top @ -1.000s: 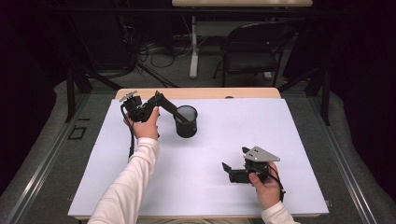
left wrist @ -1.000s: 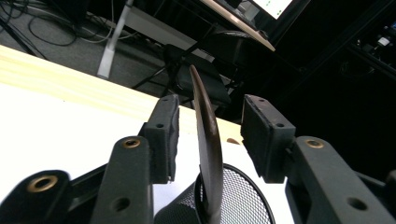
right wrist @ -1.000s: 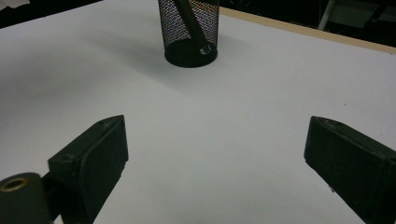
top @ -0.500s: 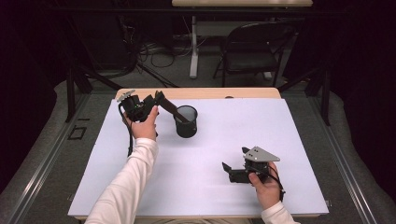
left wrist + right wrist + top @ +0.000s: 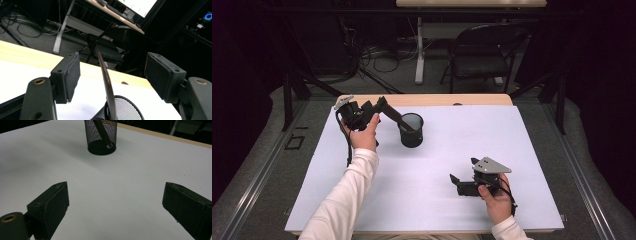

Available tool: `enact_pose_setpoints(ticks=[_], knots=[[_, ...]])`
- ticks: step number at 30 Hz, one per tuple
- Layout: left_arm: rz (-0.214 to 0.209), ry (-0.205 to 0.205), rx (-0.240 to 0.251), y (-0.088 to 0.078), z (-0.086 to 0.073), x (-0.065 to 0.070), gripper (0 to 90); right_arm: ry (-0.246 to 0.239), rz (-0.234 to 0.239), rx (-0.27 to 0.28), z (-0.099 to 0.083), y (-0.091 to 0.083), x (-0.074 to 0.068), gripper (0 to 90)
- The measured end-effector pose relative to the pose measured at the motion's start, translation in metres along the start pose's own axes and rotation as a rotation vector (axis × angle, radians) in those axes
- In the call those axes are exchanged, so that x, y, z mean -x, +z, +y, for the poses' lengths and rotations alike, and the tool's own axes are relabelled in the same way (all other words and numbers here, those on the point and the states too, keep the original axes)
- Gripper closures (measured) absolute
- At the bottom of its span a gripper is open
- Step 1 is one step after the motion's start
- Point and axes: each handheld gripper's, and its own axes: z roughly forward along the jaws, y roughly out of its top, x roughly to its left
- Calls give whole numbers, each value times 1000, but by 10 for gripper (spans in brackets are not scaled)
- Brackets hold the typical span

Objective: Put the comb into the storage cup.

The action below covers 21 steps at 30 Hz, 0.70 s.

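Both left gripper [image 5: 112, 75] fingers [image 5: 68, 75] newly off the stick [image 5: 106, 82]

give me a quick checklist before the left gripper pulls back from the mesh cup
1. Left gripper jaws clear of the dark flat stick: ok, they have just been opening and both pads stand apart from it.
2. Stick's lower end inside the mesh cup: ok, it leans on the rim.
3. Cup upright on the white sheet: ok.
4. Stick stable once left alone: cannot tell, it tilts steeply toward the left gripper.
5. Right gripper out of the way: ok, open, low over the sheet, well apart from the cup.
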Motion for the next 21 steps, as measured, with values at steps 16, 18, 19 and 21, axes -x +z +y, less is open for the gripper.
enact_pose_setpoints(ticks=[16, 18, 19, 21], knots=[[-5, 89, -24, -14, 6, 8, 287, -2, -1, -2, 0, 1, -1, 68], [-3, 100, -28, -16, 7, 9, 285, 0, -2, 0, 0, 0, 0, 68], [-7, 104, -27, -16, 7, 9, 285, 1, -2, -1, -1, 0, 0, 68], [-21, 113, -28, -18, 8, 9, 286, 1, 0, 0, -1, 0, 0, 68]])
